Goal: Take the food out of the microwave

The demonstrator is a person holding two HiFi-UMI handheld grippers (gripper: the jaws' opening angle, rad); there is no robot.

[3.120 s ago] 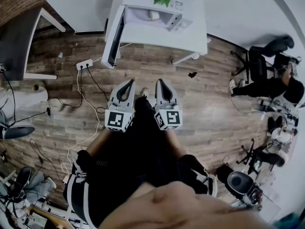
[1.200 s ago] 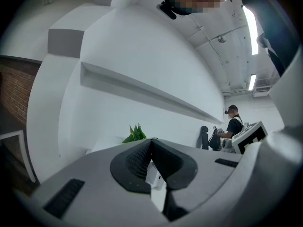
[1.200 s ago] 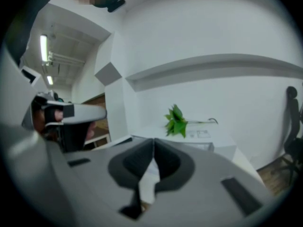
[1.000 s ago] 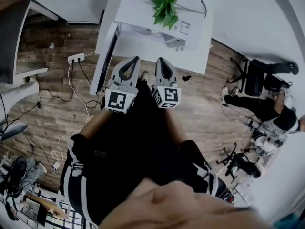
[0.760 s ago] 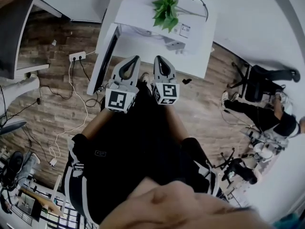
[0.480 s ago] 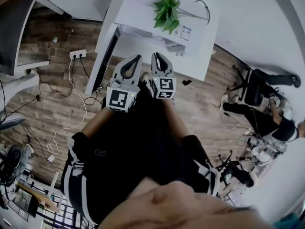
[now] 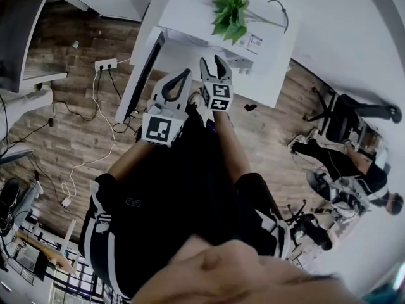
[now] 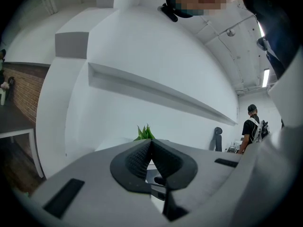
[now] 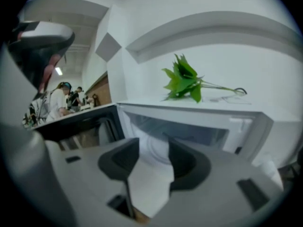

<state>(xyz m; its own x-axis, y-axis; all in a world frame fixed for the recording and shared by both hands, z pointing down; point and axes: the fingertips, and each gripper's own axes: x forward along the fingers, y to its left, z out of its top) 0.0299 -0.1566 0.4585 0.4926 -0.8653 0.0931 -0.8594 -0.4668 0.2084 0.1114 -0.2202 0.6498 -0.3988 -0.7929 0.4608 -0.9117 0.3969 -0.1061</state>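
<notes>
Facing open microwave (image 7: 190, 14) | right gripper (image 7: 212, 63) fingers just opened, empty | left gripper (image 7: 185, 75) fingers together | label (image 7: 254, 42) unreadable

Left gripper (image 7: 186, 75), right gripper (image 7: 212, 61): my tongs, light grey shells, black ribbed pads (image 8: 136, 160). White cube (image 7: 158, 130) with black square markers at each rear. Behind them, black clothes (image 7: 183, 189) and white side stripes (image 7: 100, 246).

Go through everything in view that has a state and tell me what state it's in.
microwave door: swung wide open.
left gripper: shut, nothing in it.
right gripper: open, jaws just been opening, nothing between them, aimed at the microwave cavity.
plant: lying on top of the microwave.
</notes>
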